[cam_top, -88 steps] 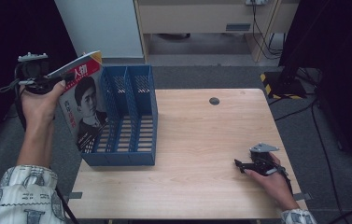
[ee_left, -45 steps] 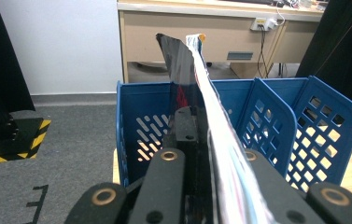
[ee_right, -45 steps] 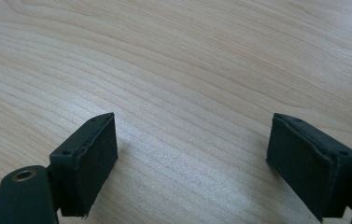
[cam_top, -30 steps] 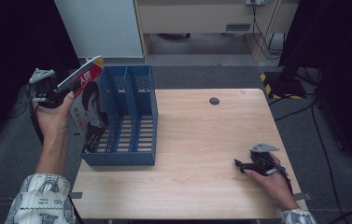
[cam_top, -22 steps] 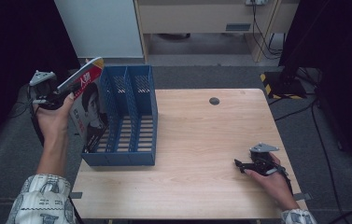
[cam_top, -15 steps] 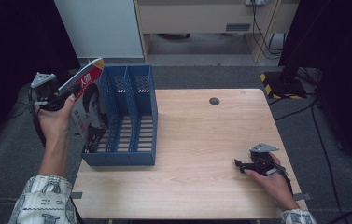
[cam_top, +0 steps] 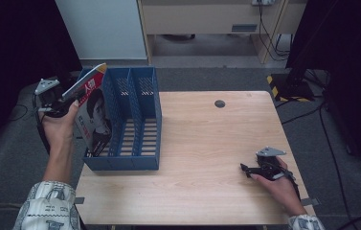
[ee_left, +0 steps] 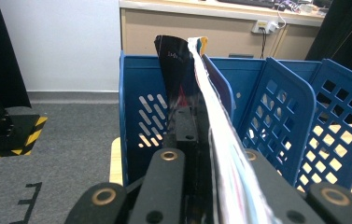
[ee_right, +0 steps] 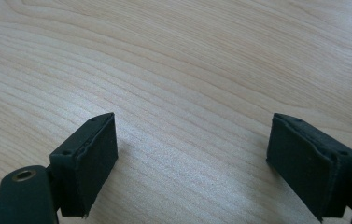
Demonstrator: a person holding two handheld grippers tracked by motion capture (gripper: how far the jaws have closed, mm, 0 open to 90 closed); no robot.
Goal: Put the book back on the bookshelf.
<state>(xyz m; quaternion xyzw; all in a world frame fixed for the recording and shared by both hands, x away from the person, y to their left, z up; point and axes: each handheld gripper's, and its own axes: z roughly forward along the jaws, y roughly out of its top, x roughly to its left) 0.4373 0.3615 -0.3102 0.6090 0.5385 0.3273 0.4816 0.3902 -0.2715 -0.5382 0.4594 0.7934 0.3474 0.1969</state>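
The left gripper [cam_top: 65, 98] is clenched on one magazine [cam_top: 93, 115], its jaws pinching the upper edge near the spine; in the left gripper view the magazine [ee_left: 220, 140] runs away from the jaws as a thin fan of page edges, with a dark cover curling beside it. From the high view, the magazine hangs tilted, its cover with a printed face turned toward the person, its lower part down inside the file holder [cam_top: 142, 160] and its top corner sticking up above the rim at about 10 o'clock on the table.

The right gripper [cam_top: 246, 168] is released – its two black pads [ee_right: 87, 158] stand wide apart over bare wood with nothing between them. It rests low on the table [cam_top: 207, 139] at about 4 o'clock, well apart from the holder.

Counted: two grippers, one magazine, one blue file holder, one small dark round disc [cam_top: 219, 103] set in the tabletop near 12 o'clock.

The holder has three slots divided by slotted blue walls [ee_left: 276, 121]. The slot nearest the left hand [cam_top: 59, 129] takes the magazine; the middle and far slots show only their slatted floors – I count nothing else in them.

Beyond the table lie grey carpet, a white panel and a wooden cabinet with cables
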